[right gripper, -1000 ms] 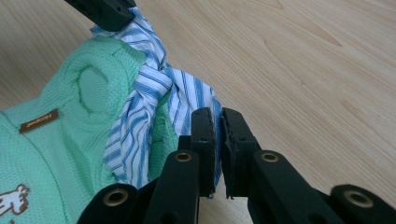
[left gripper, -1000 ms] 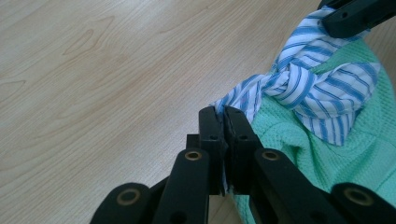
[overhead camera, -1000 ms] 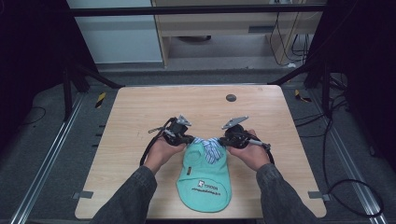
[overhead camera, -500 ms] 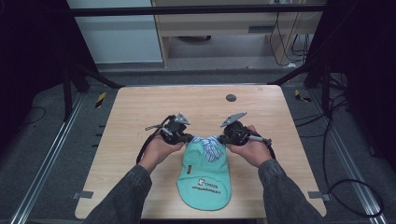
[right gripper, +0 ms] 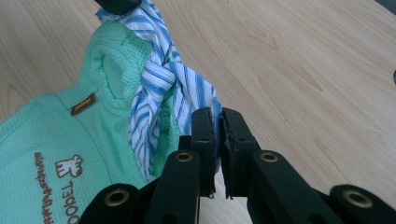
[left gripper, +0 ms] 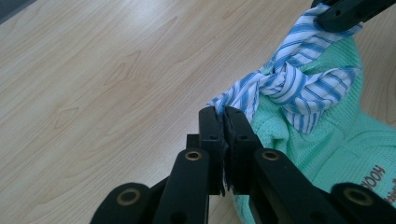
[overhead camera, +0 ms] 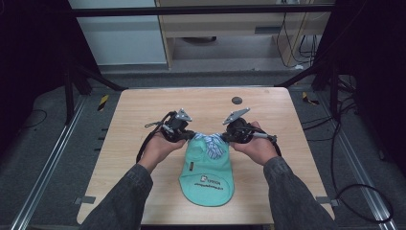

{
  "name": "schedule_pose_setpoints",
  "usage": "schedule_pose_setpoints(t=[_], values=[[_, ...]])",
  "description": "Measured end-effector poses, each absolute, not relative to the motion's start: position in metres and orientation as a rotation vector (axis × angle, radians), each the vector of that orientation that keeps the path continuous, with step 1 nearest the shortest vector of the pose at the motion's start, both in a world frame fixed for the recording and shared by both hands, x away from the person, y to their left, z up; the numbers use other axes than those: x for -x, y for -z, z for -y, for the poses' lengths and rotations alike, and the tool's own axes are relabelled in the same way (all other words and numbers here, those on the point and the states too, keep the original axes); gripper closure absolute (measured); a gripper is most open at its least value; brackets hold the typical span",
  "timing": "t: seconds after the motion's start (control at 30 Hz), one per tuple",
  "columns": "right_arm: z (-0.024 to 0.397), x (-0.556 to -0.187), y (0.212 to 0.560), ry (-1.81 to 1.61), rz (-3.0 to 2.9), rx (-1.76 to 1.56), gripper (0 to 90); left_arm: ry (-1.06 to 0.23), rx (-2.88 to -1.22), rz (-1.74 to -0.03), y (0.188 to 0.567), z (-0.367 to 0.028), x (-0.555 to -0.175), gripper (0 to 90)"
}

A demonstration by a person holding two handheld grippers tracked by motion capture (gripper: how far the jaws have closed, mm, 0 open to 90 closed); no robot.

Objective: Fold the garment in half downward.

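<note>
Since the earlier frames both hands have slid up the frame, away from the near edge, and the bib [overhead camera: 207, 170] has come along with them, its rounded lower end now lying farther from the bottom edge of the table [overhead camera: 134, 110].

The bib sits at the centre of the high view, a mint-green piece of waffle-knit cloth, narrow at the top and widening to a curved bottom, with small brown printed lettering and a little figure near that end. A small brown label is stitched near its neck. At the top, in the middle of the frame, a strap [left gripper: 289, 79] of thin blue-and-white striped woven fabric is tied in a soft knot with loose ends hanging over the green knit.

The left claw [overhead camera: 187, 136], just left of the knot, has its two black jaws pressed together on one end of the strap; in the left gripper view the striped cloth runs out from between the flat pads. The right claw [overhead camera: 227, 137], just right of the knot, is likewise closed on the other end, the stripes pinched between its jaws in the right gripper view.

The table is pale wood-grain laminate, smooth and flat. A small dark round disc [overhead camera: 236, 100] lies on it toward the upper right.
</note>
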State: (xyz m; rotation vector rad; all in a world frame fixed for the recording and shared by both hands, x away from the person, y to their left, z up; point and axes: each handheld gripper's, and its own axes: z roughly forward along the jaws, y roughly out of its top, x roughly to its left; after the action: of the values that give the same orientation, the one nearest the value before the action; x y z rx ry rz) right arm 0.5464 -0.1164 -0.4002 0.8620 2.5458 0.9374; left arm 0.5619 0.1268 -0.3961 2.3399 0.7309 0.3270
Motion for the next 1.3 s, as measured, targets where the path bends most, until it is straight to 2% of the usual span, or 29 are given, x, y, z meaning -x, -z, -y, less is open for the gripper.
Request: schedule_pose_setpoints(t=[0.7, 1.3], values=[[0.11, -0.553, 0.374, -0.916, -2.516, -0.794, 84.9, -0.398, -2.303, -0.719, 0.373, -0.13, -0.564, 87.1], [0.117, -0.561, 0.369, -0.889, -2.489, -0.804, 84.9, -0.42, -2.314, -0.706, 0.369, -0.118, -0.576, 87.0]])
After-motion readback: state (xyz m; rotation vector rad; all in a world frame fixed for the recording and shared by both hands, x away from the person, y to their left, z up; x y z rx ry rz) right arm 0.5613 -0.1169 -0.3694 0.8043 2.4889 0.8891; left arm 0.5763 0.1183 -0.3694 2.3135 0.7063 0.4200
